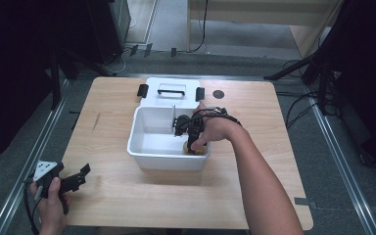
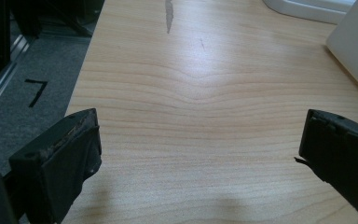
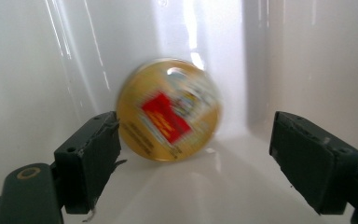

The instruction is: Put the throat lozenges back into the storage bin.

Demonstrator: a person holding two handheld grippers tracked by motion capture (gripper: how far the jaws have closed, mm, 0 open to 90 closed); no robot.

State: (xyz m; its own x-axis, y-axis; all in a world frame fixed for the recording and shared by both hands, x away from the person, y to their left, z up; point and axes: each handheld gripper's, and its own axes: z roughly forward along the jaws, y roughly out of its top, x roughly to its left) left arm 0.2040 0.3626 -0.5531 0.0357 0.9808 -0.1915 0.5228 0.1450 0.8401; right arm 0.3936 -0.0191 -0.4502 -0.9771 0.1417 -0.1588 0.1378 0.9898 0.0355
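The yellow disc (image 3: 168, 109) is seen between the parted jaws of the right gripper (image 3: 193, 158), unclamped; the left gripper's (image 2: 200, 158) jaws are held wide.

disc (image 3: 168, 110): yellow, red label | bin (image 1: 142, 147): white | table (image 1: 254, 112): pale woodgrain

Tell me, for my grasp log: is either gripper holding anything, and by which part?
Nothing is held: the round yellow container lies free between the right gripper's open jaws.
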